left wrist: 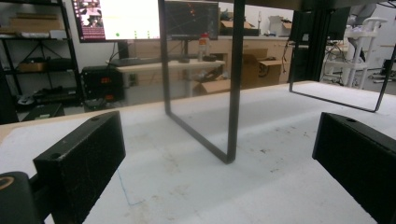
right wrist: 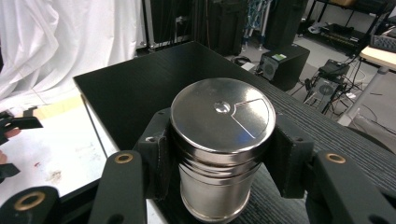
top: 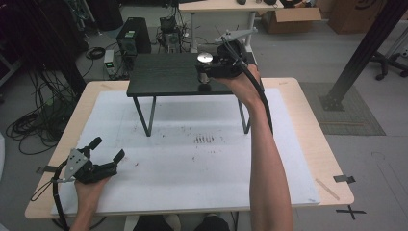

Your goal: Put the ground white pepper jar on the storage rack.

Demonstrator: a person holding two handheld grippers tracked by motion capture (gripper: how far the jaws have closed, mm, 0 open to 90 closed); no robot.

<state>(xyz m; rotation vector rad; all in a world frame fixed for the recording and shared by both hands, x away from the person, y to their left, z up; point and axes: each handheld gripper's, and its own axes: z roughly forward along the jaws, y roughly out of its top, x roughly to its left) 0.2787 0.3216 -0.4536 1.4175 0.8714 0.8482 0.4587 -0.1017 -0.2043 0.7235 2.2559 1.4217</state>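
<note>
Progress looks decent: your right hand-held gripper [right wrist: 219, 154] is clamped on the steel canister [right wrist: 222, 135], which sits at the near right edge of the black shelf [top: 163, 74] standing on the desk [top: 72, 110]. I'd guess it's either about to be set down or just being lifted; can't tell if its base touches the shelf top, since the jaws and the picture's bottom edge cut it off. Your left hand-held gripper [top: 105, 153] sits open and empty on the white mat [top: 192, 163], well apart. What's inside the canister is hidden.
</note>
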